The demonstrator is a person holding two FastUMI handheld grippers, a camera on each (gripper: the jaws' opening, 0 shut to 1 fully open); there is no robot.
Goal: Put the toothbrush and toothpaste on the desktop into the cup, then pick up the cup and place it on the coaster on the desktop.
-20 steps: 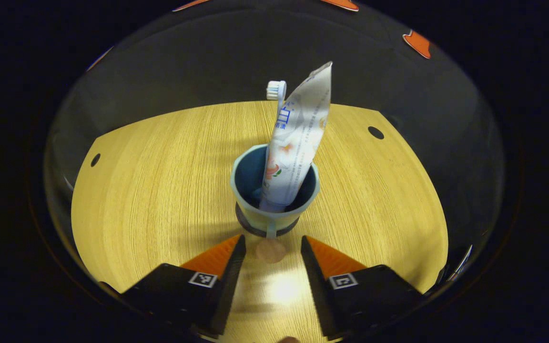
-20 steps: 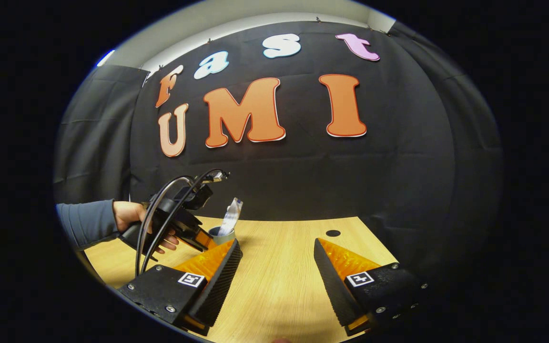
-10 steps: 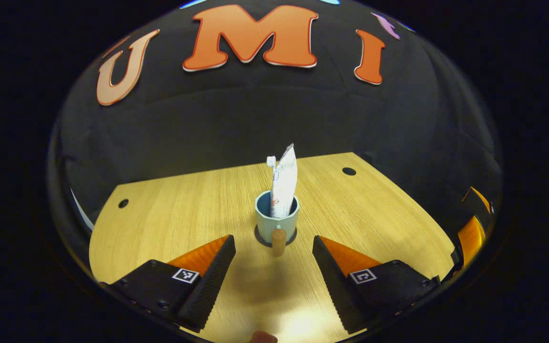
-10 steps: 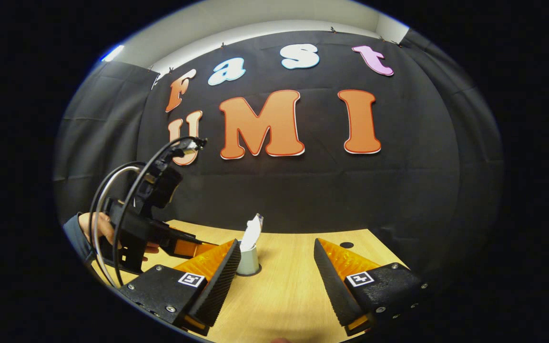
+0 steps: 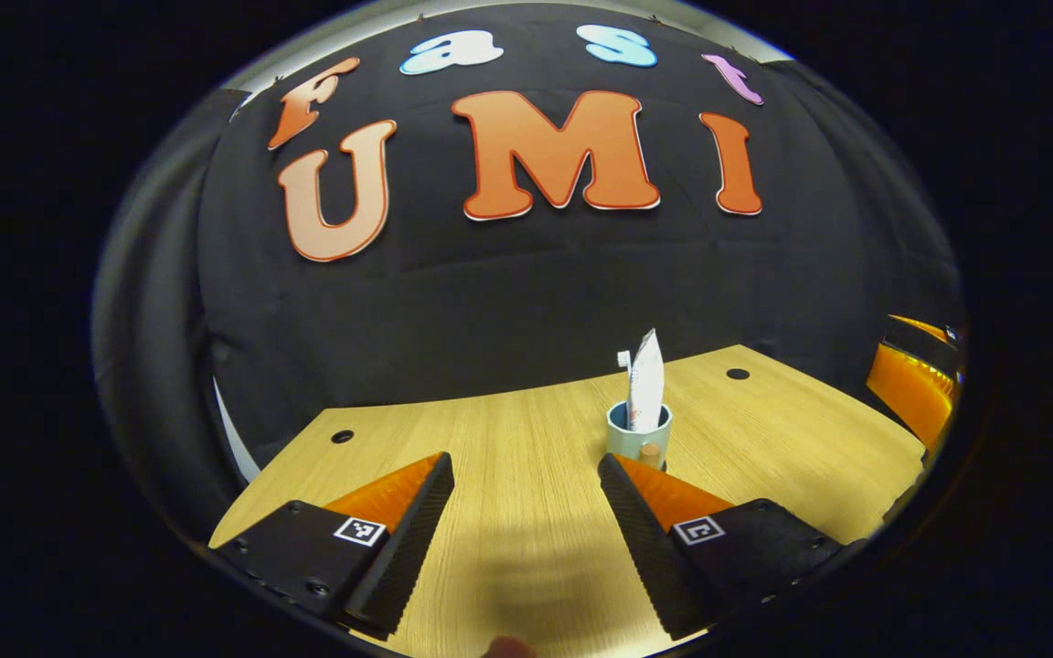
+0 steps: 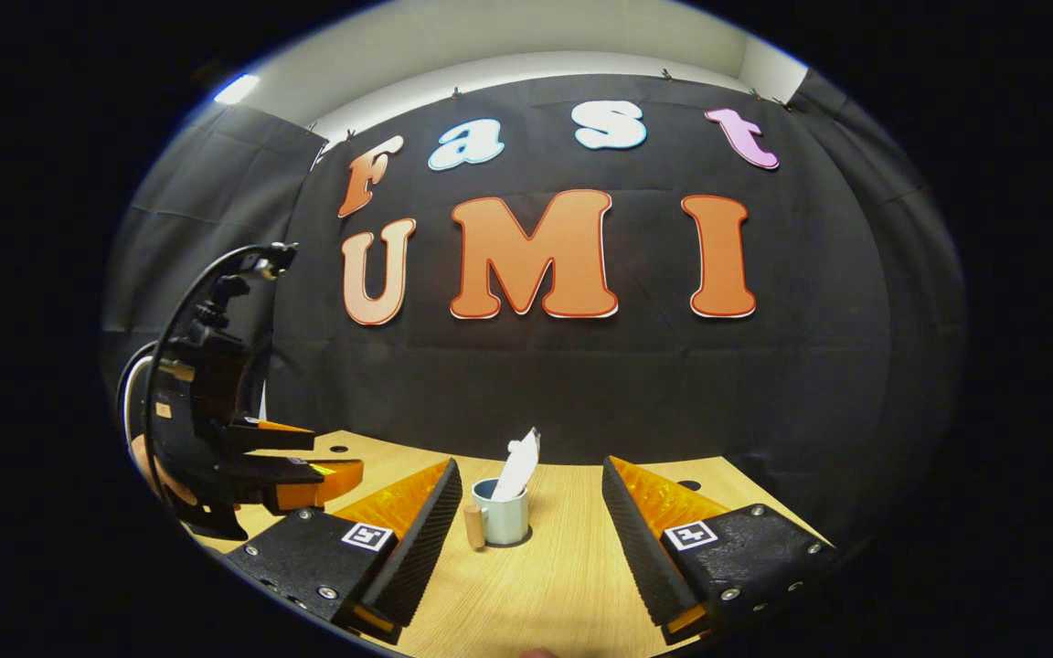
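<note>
Now the cup (image 5: 638, 440) stands upright on the wooden worktop (image 5: 508, 439), and in the right gripper view a dark round coaster (image 6: 510, 543) shows under its base. The toothpaste (image 5: 645, 395) tube stands in the cup and leans a little, and the white head of the toothbrush (image 5: 623, 358) shows just beside it. The cup's handle has a wooden end (image 6: 473, 528).

The left gripper (image 5: 519, 512) is open, with nothing between its fingers; the cup is beyond its right finger, apart from it. The right gripper (image 6: 531, 539) is also open and empty, and the cup stands farther off between its two fingers, not touching them. In the right gripper view the left gripper shows at the left, near the worktop edge.
</note>
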